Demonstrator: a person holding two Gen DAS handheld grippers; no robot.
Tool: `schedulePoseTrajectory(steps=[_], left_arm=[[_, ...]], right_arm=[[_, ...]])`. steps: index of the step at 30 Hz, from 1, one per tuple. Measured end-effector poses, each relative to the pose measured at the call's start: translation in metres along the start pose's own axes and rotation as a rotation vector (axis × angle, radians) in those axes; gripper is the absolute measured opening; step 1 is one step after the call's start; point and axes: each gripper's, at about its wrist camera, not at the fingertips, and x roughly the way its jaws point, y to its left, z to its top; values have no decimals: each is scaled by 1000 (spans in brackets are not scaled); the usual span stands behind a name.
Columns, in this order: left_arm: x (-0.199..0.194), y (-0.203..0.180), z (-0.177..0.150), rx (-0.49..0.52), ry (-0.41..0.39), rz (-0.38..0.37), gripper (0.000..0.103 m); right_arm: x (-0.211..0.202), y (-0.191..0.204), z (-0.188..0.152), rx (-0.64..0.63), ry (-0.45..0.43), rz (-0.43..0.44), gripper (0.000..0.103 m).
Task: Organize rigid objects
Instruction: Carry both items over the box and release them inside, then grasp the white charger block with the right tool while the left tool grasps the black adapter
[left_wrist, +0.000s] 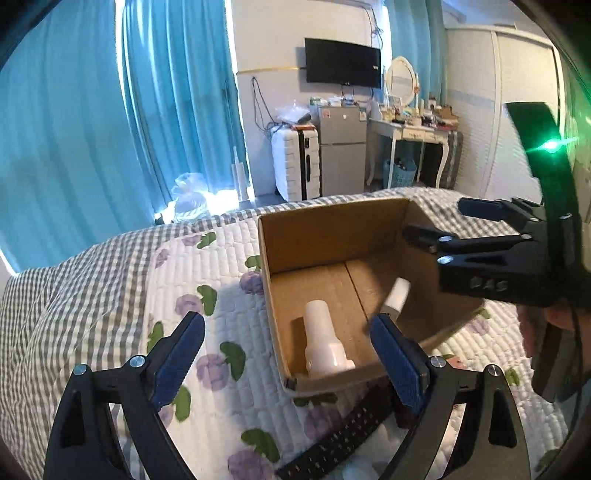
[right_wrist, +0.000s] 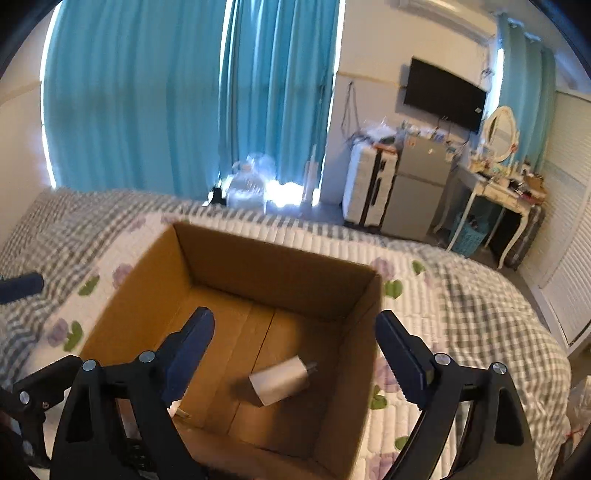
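Note:
An open cardboard box (left_wrist: 332, 236) sits on the quilted bed. Inside it a white bottle (left_wrist: 325, 343) lies near the front wall, and a second white bottle (left_wrist: 397, 295) leans behind my left gripper's right finger. My left gripper (left_wrist: 288, 328) stands open above the box's near left corner, holding nothing. My right gripper (right_wrist: 293, 321) is open over the box (right_wrist: 258, 258). Below its jaws a white charger plug (right_wrist: 280, 382) shows blurred over the box floor, touched by neither finger. In the left wrist view the right gripper (left_wrist: 434, 218) reaches in over the box's right wall.
A black strap with holes (left_wrist: 340, 443) lies on the quilt (left_wrist: 110, 280) in front of the box. Beyond the bed are teal curtains (left_wrist: 166, 110), a white suitcase (left_wrist: 295, 162), a small fridge (left_wrist: 341, 147), a dressing table (left_wrist: 413, 129) and a wardrobe (left_wrist: 517, 110).

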Motion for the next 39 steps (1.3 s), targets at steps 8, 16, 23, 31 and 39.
schedulePoseTrajectory(steps=[8,16,23,31,39], left_arm=[[-71,-3,-14,-99,-56,-12,103],[-110,-18,-49,-156,-38,-26,103],[-87,-21,-103,-173,8,62,103],[-32,-26,-147,-120,147,125,103],[-21,-31,-153,-114,181,122,103]], right_arm=[[-107,-3,-6,16,-43,-56,96],[-156,11,-57,17,3,-36,99],[-106,18,-128,69,173,-8,99],[-28,37,-187,65,333,38,99],[11,48,-211,66,429,78,93]])
